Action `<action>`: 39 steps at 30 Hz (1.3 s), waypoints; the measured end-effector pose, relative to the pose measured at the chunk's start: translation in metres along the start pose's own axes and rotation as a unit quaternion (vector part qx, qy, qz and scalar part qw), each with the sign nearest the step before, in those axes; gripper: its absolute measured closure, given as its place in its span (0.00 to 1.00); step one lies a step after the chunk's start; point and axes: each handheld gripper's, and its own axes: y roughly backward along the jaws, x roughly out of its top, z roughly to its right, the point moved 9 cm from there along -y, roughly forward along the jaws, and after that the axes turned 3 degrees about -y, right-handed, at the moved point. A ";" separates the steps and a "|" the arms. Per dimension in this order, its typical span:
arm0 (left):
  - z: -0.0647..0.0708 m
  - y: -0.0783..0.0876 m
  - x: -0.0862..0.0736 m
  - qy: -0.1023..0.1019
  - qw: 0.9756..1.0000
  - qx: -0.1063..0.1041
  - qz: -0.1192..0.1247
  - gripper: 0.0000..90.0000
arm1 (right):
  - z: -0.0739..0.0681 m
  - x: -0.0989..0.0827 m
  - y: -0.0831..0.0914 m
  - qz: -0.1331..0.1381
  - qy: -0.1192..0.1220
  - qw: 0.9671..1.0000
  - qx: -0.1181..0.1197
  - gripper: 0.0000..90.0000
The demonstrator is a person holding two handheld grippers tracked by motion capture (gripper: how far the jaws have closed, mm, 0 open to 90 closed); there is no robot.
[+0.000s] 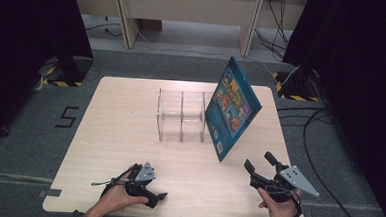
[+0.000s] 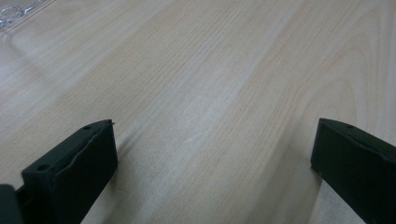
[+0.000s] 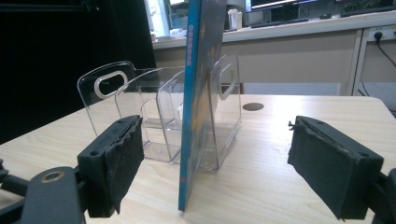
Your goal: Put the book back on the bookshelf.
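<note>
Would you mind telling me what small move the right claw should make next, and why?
Probably ease the right claw forward until its open jaws straddle the book's spine edge, then close. The book stands on edge, leaning against the clear rack rather than sitting in a slot, and it is already centred between the jaws, untouched. The left claw is open over bare table, away from it.

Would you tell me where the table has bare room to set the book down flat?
The widest bare patch lies left of the clear organizer, reaching the table's left edge. A second strip runs along the near edge between the left gripper and right gripper. It is crowded where the book leans against the organizer.
</note>
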 end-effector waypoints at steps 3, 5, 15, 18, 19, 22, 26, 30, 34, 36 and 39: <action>0.000 0.000 0.000 0.000 1.000 0.000 0.000 0.00 | -0.001 -0.002 0.004 -0.003 0.002 1.000 0.002 0.20; 0.000 0.000 0.000 0.000 1.000 0.000 0.000 0.00 | 0.000 -0.003 0.006 -0.006 0.005 1.000 0.000 0.20; 0.000 0.000 0.000 0.000 1.000 0.000 0.000 0.00 | 0.002 -0.009 0.015 -0.018 0.002 1.000 0.002 0.20; 0.000 0.000 0.000 0.000 1.000 0.000 0.000 0.00 | 0.001 -0.012 0.019 -0.027 0.018 0.999 0.002 0.20; 0.000 0.000 0.000 0.000 1.000 0.000 0.000 0.00 | 0.000 -0.013 0.019 -0.029 0.021 0.999 0.003 0.20; 0.000 0.000 0.000 0.000 1.000 0.000 0.000 0.00 | -0.001 -0.015 0.021 -0.036 0.020 0.999 0.006 0.20; 0.000 0.000 0.000 0.000 1.000 0.000 0.000 0.00 | 0.002 -0.016 0.024 -0.038 0.014 0.999 0.004 0.19; 0.000 0.000 0.000 0.000 1.000 0.000 0.000 0.00 | 0.002 -0.019 0.026 -0.043 0.008 0.999 0.004 0.18; 0.000 0.000 0.000 0.000 1.000 0.000 0.000 0.00 | 0.002 -0.023 0.027 -0.054 0.015 0.998 0.009 0.18; 0.000 0.000 0.000 0.000 1.000 0.000 0.000 0.00 | 0.001 -0.026 0.027 -0.065 0.021 0.998 0.016 0.18; 0.000 0.000 0.000 0.000 1.000 0.000 0.000 0.00 | -0.001 -0.031 0.028 -0.077 0.024 0.997 0.022 0.18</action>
